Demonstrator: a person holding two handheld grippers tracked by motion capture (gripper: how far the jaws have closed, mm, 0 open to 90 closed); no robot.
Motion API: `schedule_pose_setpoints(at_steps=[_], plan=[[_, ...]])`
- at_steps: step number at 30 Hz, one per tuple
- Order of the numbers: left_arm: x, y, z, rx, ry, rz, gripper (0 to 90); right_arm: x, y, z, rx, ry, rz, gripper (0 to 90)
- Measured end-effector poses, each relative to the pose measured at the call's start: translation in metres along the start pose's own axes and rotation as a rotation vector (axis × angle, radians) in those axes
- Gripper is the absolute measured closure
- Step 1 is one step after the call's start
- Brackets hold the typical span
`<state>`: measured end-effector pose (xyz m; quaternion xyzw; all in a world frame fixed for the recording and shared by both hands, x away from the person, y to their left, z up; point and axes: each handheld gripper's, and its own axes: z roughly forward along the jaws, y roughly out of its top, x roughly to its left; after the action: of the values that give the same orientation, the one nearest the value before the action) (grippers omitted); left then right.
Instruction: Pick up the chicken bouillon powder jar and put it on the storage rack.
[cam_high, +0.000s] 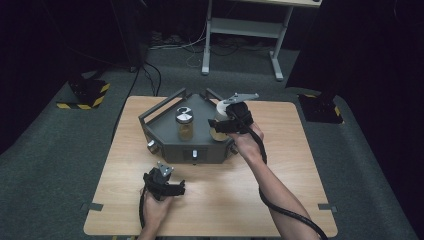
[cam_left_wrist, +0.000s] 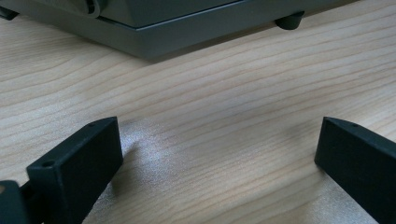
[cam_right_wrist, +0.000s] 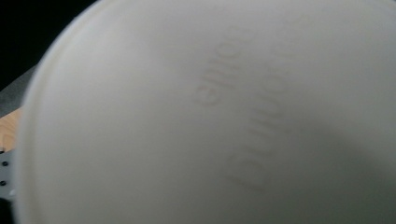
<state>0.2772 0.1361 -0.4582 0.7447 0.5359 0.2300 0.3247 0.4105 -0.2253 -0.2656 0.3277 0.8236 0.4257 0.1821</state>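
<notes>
Right now your right gripper (cam_high: 224, 122) is clamped on the white-lidded jar (cam_high: 218, 120), which stands at the right side of the grey tray (cam_high: 165, 137), directly under your tool. In the right gripper view the white lid (cam_right_wrist: 210, 112) sits so close to the lens that the faint raised lettering blurs, and the jaws themselves are hidden, so you cannot see exactly where the pads bite; from the high view they seem to sit at or just under the lid.

Judge this jar as rigid and probably glass, with amber contents that give it some weight low down. It will not yield to the jaws, and its smooth wall may slip if you squeeze lightly. A grip on the neck or lid edge is the safest hold; keep it upright so the load hangs straight below your tool. Just to the left of your tool stands a second jar (cam_high: 184, 125) with a metal lid, near enough to knock.

Your left gripper (cam_high: 165, 187) rests low over the wooden table (cam_left_wrist: 210, 102), jaws spread wide with nothing between them, the tray's front edge ahead of it.
</notes>
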Motion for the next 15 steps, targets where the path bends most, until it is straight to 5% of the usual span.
schedule_pose_setpoints(at_steps=[15], plan=[[0.000, 0.000, 0.000, 0.000, 0.000, 0.000, 0.8, 0.003, 0.006, 0.027, 0.051, -0.030, 0.016, 32.8]])
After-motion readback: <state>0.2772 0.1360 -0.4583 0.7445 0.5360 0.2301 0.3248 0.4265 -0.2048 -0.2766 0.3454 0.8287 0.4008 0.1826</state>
